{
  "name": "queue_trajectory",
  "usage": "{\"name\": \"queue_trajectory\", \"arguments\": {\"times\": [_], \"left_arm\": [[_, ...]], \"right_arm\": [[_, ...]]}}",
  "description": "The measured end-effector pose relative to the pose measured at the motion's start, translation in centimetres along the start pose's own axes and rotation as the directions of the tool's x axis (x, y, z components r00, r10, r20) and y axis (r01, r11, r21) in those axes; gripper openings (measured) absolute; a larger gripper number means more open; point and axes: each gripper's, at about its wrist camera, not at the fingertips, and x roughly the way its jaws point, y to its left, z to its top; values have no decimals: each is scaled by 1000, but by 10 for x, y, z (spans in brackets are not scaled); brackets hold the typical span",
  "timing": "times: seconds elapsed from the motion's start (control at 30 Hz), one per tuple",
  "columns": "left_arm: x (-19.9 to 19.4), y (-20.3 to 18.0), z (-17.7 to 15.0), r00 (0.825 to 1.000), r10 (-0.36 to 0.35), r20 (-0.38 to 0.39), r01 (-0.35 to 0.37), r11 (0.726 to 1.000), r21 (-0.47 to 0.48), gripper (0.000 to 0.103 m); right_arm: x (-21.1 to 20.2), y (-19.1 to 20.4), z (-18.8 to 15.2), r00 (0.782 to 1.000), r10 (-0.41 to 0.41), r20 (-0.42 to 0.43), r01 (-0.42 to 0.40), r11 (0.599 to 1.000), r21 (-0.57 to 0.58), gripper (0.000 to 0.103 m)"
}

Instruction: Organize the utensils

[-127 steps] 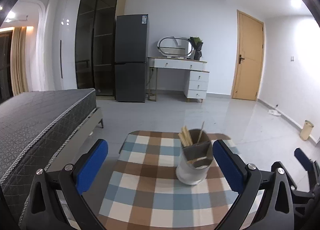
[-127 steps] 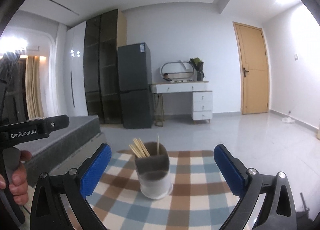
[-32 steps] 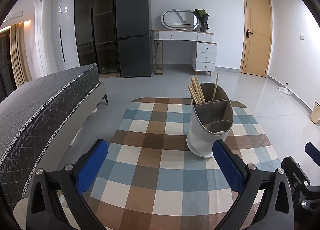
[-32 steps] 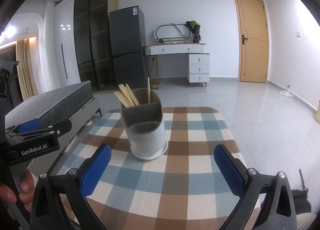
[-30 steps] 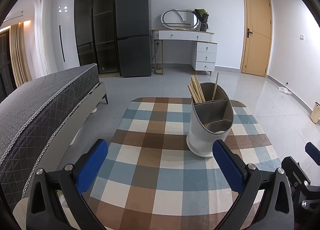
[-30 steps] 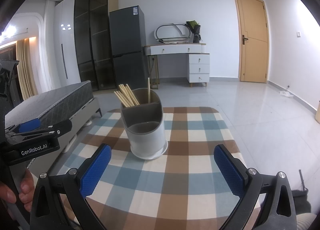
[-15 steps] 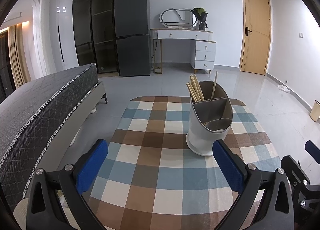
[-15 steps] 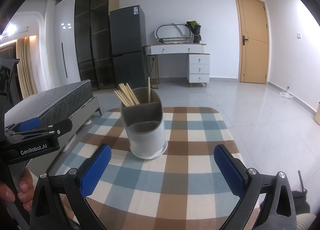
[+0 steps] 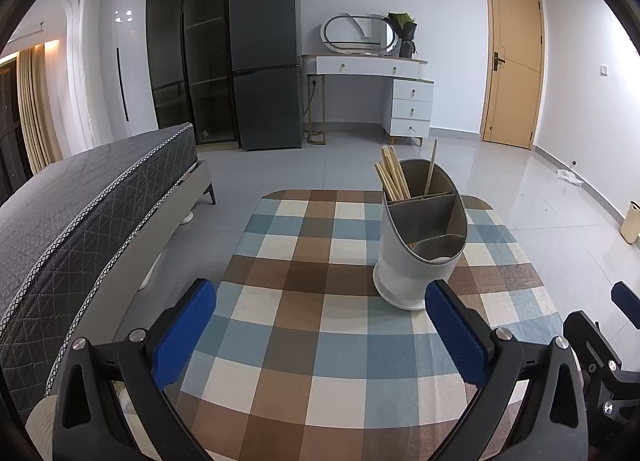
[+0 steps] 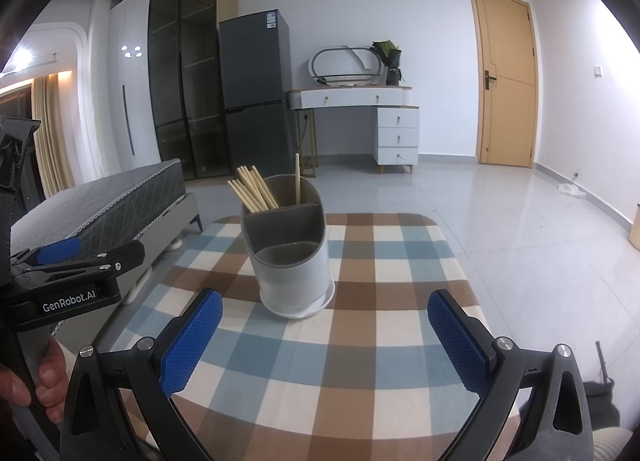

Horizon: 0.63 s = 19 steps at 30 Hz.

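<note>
Tiled grey floor [image 9: 280,165], white walls, dark fridge [image 9: 266,61], white dressing desk with drawers [image 9: 384,81] and wooden door [image 9: 512,57] at the back; grey quilted bed [image 9: 80,213] to the left. Nearer, small table under a checked blue, brown and cream cloth [image 9: 320,341], its near edge cut off by the frame. Upright on the cloth, right of centre from the left wrist view: white oval utensil holder with a grey divided insert [image 9: 420,253]. Rear compartment: bundle of pale wooden chopsticks [image 9: 394,181] leaning left, one single chopstick [image 9: 431,169] standing apart to the right. Front compartments hard to see into; contents unclear. Left tongs [image 9: 320,337] spread wide, blue pads apart, holding nothing, low over the cloth near the holder. Right tongs [image 10: 324,341] likewise wide apart and empty, holder [image 10: 290,257] just beyond them. Fingers of a hand [image 10: 48,377] on the left handle, mostly cut off at the frame edge.
</note>
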Motion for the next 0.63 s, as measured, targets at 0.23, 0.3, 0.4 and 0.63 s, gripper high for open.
{"name": "queue_trajectory", "arguments": {"times": [0.23, 0.3, 0.4, 0.63], "left_arm": [[2, 0, -1, 1000, 0, -2, 0, 1000, -1, 102], [1, 0, -1, 1000, 0, -2, 0, 1000, -1, 102], [2, 0, -1, 1000, 2, -3, -2, 1000, 2, 102], [1, 1, -2, 1000, -3, -6, 3, 1000, -9, 102]], "right_arm": [[0, 0, 0, 1000, 0, 0, 0, 1000, -1, 103], [-1, -1, 0, 1000, -1, 0, 1, 1000, -1, 103], [0, 0, 0, 1000, 0, 0, 0, 1000, -1, 103], [-1, -2, -1, 1000, 5, -1, -5, 1000, 2, 103]]}}
